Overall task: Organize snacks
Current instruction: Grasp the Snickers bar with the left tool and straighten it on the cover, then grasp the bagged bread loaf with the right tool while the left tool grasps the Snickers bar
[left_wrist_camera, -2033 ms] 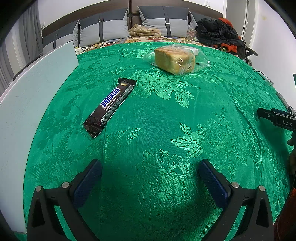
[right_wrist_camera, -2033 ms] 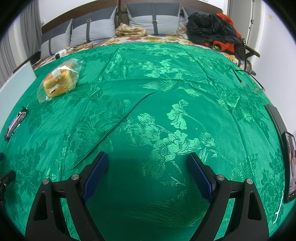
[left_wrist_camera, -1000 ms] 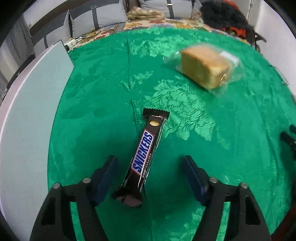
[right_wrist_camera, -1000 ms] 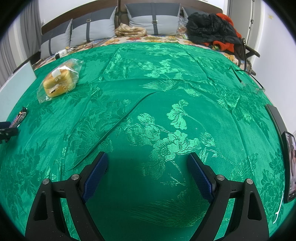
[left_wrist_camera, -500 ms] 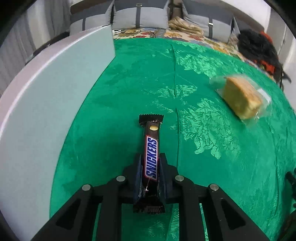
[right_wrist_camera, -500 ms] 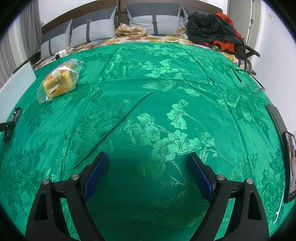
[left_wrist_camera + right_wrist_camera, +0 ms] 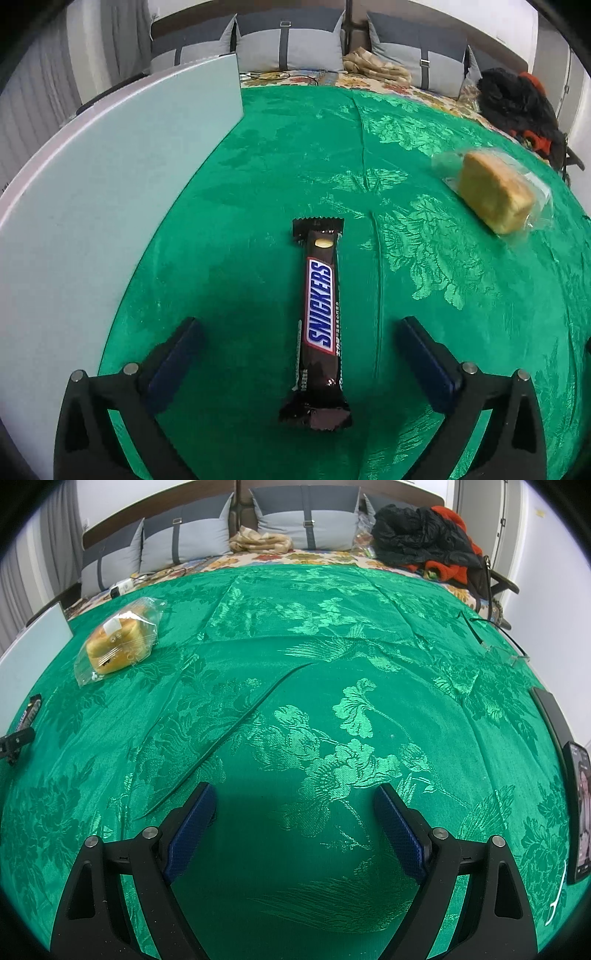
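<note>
L claw [image 7: 299, 354] jaws opening round Snickers bar [image 7: 320, 314], R claw [image 7: 295, 827] apart; phone [image 7: 578, 812] cut off.

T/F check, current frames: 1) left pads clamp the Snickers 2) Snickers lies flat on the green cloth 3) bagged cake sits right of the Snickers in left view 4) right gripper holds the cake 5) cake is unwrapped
1) False. The left gripper is opening; the Snickers lies between the pads, untouched.
2) True; green cloth.
3) True; cake.
4) False. The right gripper is open and empty.
5) False. It is in a clear bag.
</note>
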`<state>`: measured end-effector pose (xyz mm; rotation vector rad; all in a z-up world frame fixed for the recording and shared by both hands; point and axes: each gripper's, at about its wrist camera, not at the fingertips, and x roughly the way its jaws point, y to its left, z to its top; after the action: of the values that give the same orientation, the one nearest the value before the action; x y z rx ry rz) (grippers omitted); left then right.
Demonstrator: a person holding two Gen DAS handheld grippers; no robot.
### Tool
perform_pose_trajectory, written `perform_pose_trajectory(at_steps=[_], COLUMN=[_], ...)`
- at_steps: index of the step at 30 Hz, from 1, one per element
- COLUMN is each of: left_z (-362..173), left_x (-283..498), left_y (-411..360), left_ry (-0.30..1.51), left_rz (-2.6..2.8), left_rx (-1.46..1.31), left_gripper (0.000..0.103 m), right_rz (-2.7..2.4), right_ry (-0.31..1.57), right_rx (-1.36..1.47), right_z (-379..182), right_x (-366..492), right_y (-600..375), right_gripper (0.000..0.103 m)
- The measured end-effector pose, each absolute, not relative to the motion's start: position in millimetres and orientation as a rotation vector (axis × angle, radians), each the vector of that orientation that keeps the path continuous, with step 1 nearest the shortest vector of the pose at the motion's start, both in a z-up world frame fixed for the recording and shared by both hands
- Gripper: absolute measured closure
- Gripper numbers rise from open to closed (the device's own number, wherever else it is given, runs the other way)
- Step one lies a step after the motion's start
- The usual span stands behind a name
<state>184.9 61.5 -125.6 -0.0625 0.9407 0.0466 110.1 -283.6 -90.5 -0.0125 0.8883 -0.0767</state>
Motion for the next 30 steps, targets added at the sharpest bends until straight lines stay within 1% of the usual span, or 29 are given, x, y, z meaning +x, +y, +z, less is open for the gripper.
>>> perform_pose_trajectory(at_steps=[14,16,18,21,25,28,29,30], left_z=[-126.0,-125.6,-125.8,-126.0,-126.1,-126.1,-126.1,-126.1], left_x=[178.9,179.9,180.2,180.6,180.9,181.0,181.0,181.0], left_y=[63.1,62.8,62.8,62.5,62.7,62.7,62.8,62.8], left_ry=[0.934,0.934,0.934,0.934,0.934,0.934,0.934,0.934], left_rz=[0.045,0.045,0.044,0.044,0.044,0.044,0.044,0.044], left_rx=[-0.069,-0.068,-0.069,-0.069,-0.069,-0.069,-0.070,-0.070], left_gripper=[0.000,0.000,0.000,0.000,0.000,0.000,0.000,0.000], right_rz=[-0.065,-0.050,0.013,0.132,0.248,0.273,0.273,0.270], right_ry=[0.895,0.936,0.902,0.855,0.875,0.923,0.958,1.031], right_rx=[-0.010,-0.002,0.062,0.083,-0.001,-0.077,-0.093,-0.109], right_z=[-90.0,-85.3,-67.3,-33.5,-10.1,-15.4,-23.3,-39.0], right_x=[110.6,118.5,127.5,159.0,216.6,259.6,272.7,289.7], right_y=[-284.8,-282.5,-272.5,-237.0,-182.3,-152.2,-145.1,-137.1], right_gripper=[0.012,0.012,0.012,0.012,0.013,0.013,0.013,0.013])
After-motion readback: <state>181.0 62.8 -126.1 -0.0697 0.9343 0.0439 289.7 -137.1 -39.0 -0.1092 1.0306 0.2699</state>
